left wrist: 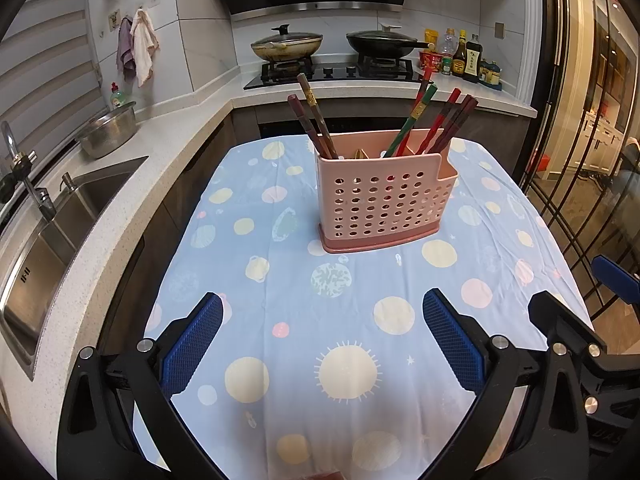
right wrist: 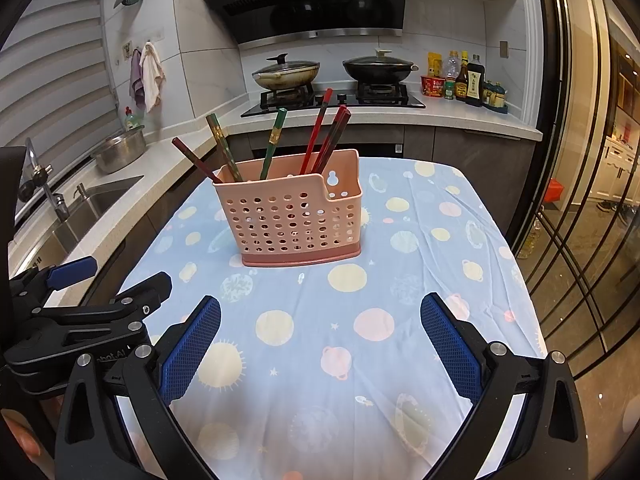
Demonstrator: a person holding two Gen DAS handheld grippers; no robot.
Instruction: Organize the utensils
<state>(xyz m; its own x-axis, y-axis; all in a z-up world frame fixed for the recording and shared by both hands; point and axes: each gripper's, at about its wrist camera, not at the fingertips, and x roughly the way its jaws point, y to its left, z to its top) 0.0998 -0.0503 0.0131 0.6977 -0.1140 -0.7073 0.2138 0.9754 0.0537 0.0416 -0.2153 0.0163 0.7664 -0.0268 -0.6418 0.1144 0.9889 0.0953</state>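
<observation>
A: What worries you here?

B: The pink perforated utensil holder (left wrist: 382,200) looks light and top-heavy; the chopsticks (left wrist: 434,126) lean out over its rim at steep angles, some left, most right; a sideways pull on one stick could tip the holder or drag its neighbours out; the thin planet-print cloth (left wrist: 288,300) on the counter might also let the base slide, I'd guess.

A: And the fingers?

B: Both pairs are spread wide and hold nothing; the left gripper (left wrist: 322,344) and right gripper (right wrist: 320,350) hover low over the cloth, side by side, the right one's arm showing at the edge of the left view.

A: Where's the holder relative to them?

B: Upright near the counter's middle, well ahead of both; roughly centred beyond the left fingers (left wrist: 192,350), slightly left of centre beyond the right fingers (right wrist: 452,350); nothing touches it.
</observation>
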